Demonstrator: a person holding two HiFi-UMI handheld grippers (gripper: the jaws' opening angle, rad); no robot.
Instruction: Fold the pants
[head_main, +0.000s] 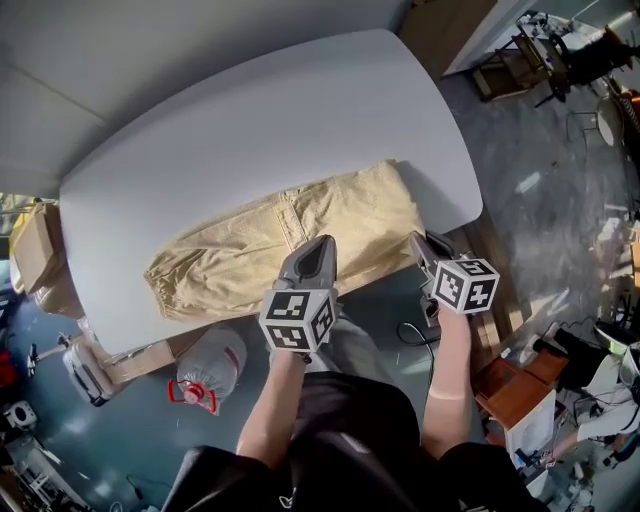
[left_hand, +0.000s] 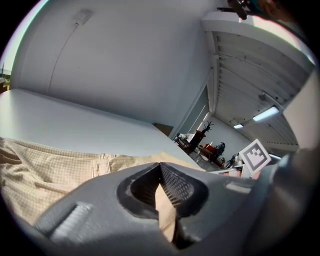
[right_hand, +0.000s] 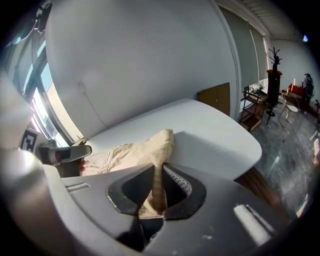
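Beige pants (head_main: 290, 240) lie folded across the near part of the white table (head_main: 200, 130), their elastic cuffs at the left. At the near edge of the cloth my left gripper (head_main: 318, 252) is shut on the pants (left_hand: 60, 170), and beige fabric shows between its jaws (left_hand: 164, 200). To its right my right gripper (head_main: 420, 248) is shut on the pants' near right corner, with a strip of cloth (right_hand: 156, 187) pinched between its jaws. From there the pants (right_hand: 135, 152) run back over the table (right_hand: 210, 130).
Below the table's near edge a clear plastic bottle with a red cap (head_main: 208, 368) stands on the floor, with cardboard boxes (head_main: 35, 255) at the left. A wooden platform (head_main: 510, 390) and cluttered equipment (head_main: 590, 60) lie to the right. The person's legs fill the bottom.
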